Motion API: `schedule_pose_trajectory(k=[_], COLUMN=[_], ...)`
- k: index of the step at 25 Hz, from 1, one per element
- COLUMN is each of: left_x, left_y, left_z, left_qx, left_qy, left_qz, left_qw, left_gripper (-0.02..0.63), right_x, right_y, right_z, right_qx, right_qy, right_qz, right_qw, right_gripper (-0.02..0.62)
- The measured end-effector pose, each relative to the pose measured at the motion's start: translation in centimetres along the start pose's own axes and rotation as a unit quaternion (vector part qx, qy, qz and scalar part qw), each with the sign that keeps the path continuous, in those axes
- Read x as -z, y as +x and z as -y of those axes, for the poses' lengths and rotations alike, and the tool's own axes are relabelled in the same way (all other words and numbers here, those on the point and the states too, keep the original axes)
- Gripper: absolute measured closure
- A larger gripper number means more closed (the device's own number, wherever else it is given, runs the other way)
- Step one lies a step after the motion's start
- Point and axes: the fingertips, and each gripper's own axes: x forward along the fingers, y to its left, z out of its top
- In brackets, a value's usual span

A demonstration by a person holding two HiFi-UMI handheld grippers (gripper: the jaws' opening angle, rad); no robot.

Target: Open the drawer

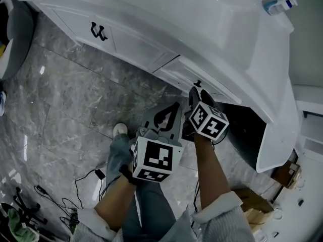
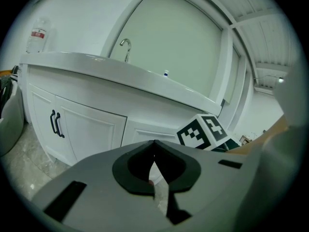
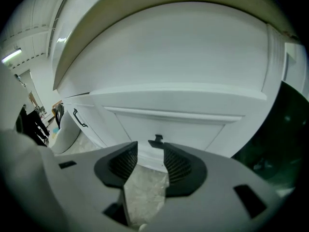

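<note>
The white vanity's drawer [image 1: 194, 74] has a small black knob [image 1: 198, 83] on its front panel. My right gripper [image 1: 196, 96] points down at that knob. In the right gripper view the jaws stand open, and the knob [image 3: 156, 140] sits just beyond the fingertips, in line with the gap and untouched. The drawer front [image 3: 174, 122] fills the view behind it. My left gripper [image 1: 169, 116] hangs lower and to the left, over the floor, with its tips meeting and nothing between them [image 2: 154, 145]. It sees the drawer [image 2: 145, 132] and the right gripper's marker cube [image 2: 203, 129].
Left of the drawer are cabinet doors with two black handles [image 1: 98, 32]. A dark open recess [image 1: 242, 125] lies to its right. The marble floor [image 1: 65, 100] holds cables [image 1: 86, 185], a grey bin [image 1: 15, 39] and a cardboard box [image 1: 252, 200]. A bottle [image 1: 277, 5] stands on the counter.
</note>
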Motion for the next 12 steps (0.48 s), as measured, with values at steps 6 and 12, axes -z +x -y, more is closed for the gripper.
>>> schedule_pose_trajectory(k=[6,12], left_x=[0.2,0.5], left_y=[0.5,0.6], left_z=[-0.2,-0.5], left_qx=[0.005,0.005], left_qy=[0.005,0.008], left_qz=[-0.003,-0.012], left_qw=[1.0000,0.9999], left_gripper=[0.591,0.591], right_x=[-0.2,-0.1], right_y=[1.6,3.2], right_z=[0.5,0.5], right_qx=[0.005,0.013], right_qy=[0.013,0.027], right_qz=[-0.014,-0.036], right_qw=[1.000,0.999], right_gripper=[0.407,0.407])
